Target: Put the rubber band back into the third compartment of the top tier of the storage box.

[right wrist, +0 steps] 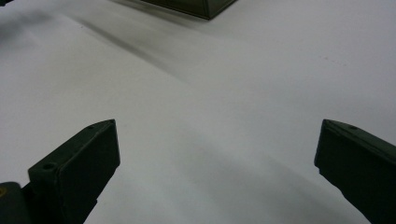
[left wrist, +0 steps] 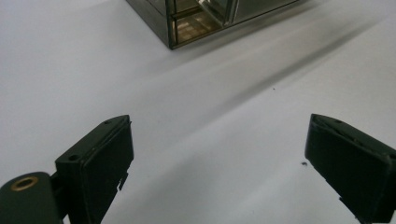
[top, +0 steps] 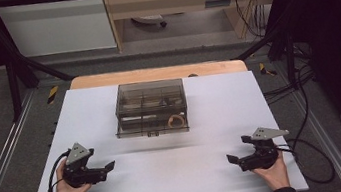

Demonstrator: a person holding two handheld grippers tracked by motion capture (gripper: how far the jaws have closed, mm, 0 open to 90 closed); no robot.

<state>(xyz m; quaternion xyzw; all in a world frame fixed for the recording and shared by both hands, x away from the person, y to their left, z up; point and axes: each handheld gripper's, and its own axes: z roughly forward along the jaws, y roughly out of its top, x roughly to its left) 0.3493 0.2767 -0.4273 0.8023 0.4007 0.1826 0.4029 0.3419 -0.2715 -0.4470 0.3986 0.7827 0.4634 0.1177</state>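
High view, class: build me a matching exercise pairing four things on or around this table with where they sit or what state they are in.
Things:
1. smoky clear box
2. left gripper
3. right gripper
4. orange ring

Places or states:
a. inside the box, near its front right corner
b. open, near the table's front left
c. middle of the white table, lid shut
d. open, near the table's front right

Pairs: 1-c, 2-b, 3-d, 4-a
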